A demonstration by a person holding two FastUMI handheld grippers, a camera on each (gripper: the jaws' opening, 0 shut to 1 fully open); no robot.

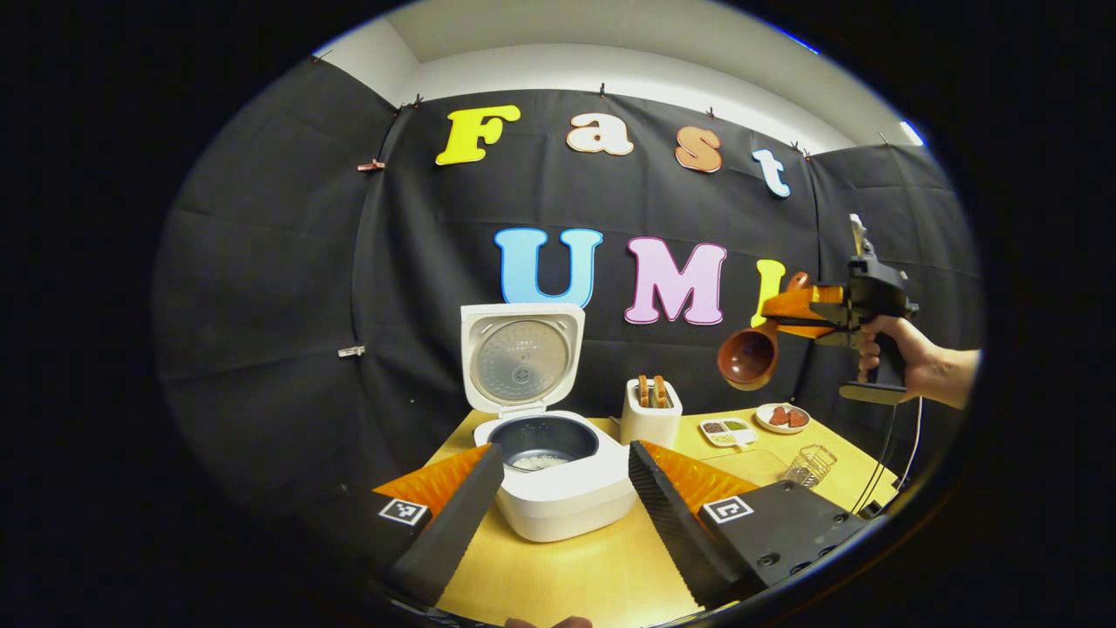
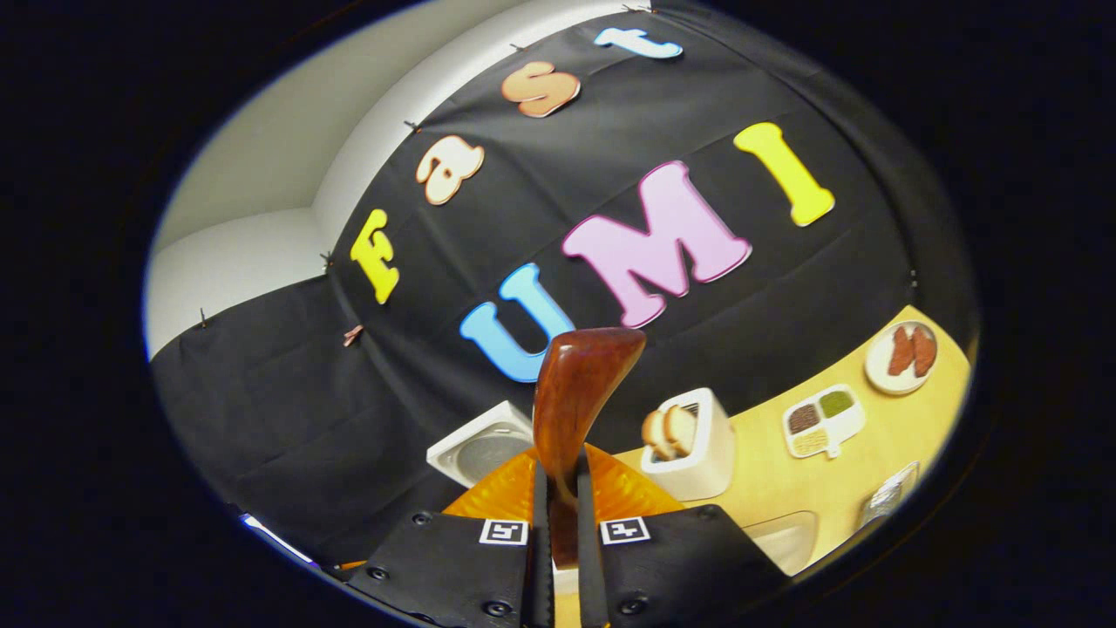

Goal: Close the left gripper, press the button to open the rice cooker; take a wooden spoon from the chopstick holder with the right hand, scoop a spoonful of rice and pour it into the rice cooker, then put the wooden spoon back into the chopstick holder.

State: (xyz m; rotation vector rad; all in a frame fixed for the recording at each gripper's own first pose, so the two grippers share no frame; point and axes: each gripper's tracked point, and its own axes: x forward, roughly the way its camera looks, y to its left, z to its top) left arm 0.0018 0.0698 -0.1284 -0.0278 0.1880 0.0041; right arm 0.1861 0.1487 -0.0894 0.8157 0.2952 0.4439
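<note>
The left gripper (image 1: 558, 475) is hanging low over the front of the table (image 1: 602, 567) with its fingers spread wide and nothing between them; the rice cooker (image 1: 558, 484) is sitting between the two fingertips as seen from behind, toward the table's left edge, its lid (image 1: 521, 356) standing upright and open; inside the dark pot a small pale patch is showing, probably rice, though it is too small to be sure.

The right gripper (image 1: 806, 314) is being held by a hand (image 1: 907, 358) high above the table's right side, well clear of everything on it; in the right gripper view its fingers (image 2: 539, 532) are pressing narrowly on both sides of the handle of the wooden spoon (image 2: 580, 392), and in the left gripper view the spoon's bowl is hanging off the gripper's end, tilting down toward the cooker's side.

Behind the cooker, near the table's back edge, a white toaster (image 1: 651, 417) is standing with two slices in it; to its right a divided dish (image 1: 728, 430) and a small plate (image 1: 782, 418) are lying along the back edge; a wire chopstick holder (image 1: 811, 462) is standing near the right edge.
</note>
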